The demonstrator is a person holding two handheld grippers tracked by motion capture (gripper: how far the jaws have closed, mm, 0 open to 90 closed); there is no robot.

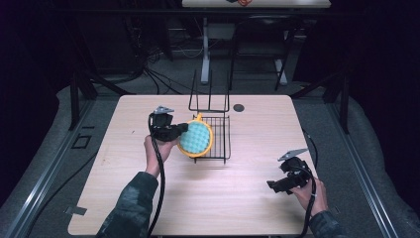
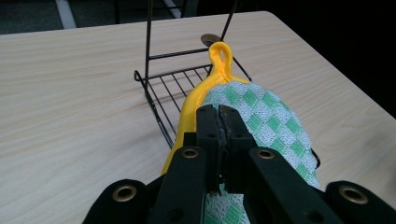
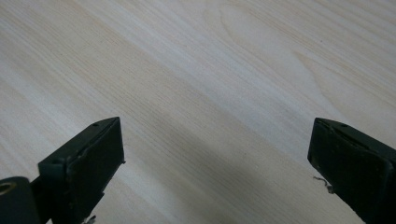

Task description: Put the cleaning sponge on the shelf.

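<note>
A pale wooden table point(image 1: 208, 193) spans the high view, with dark floor, cables and the legs of another table beyond its far edge. Near the table's far middle stands a black wire rack point(image 1: 214, 134), a flat grid base with upright rods rising at its far side; a small dark round disc point(image 1: 238, 107) lies on the tabletop just right of those rods. Over the rack's left part hangs a round pot holder point(image 1: 195, 139), green-and-white checked with a yellow rim and a yellow loop point(image 2: 220, 58) pointing toward the rods. The left gripper point(image 1: 179, 131) is clamped on the pot holder's near edge, its jaws pressed together on the cloth point(image 2: 261, 116), holding it tilted above the rack's near-left corner. The right gripper point(image 1: 277, 185) sits low over the table's near-right area, well apart from the rack, its jaws spread wide with only bare wood between them point(image 3: 215, 116)
</note>
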